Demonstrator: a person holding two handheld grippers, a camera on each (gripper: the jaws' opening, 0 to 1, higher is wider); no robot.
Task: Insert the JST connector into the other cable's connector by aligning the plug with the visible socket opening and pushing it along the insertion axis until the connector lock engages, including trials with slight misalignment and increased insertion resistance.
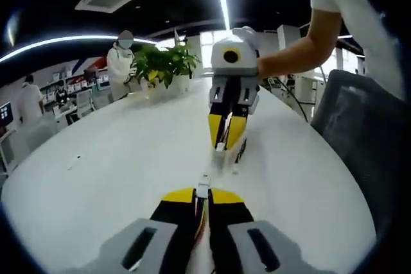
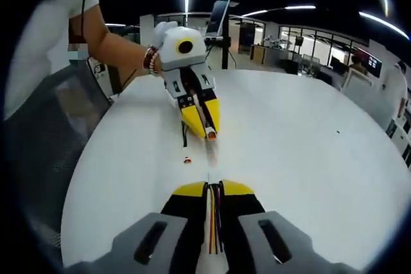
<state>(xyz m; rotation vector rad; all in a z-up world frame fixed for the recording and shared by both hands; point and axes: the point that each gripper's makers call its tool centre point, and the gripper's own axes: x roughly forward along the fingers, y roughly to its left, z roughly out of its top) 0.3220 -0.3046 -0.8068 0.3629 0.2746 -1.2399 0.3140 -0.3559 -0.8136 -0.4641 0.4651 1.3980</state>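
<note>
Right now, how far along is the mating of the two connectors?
Done: each gripper is shut on its cable. The left gripper holds a white connector at its tips; the right gripper pinches coloured wires. In hand: the two face each other tip to tip above the table, roughly lined up. Left: a gap of bare table separates them, so closing it, inserting and locking remain.

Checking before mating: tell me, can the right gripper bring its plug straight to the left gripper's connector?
Probably yes. Bare white table lies between the right gripper and the left gripper, which face each other, both shut on cables.
</note>
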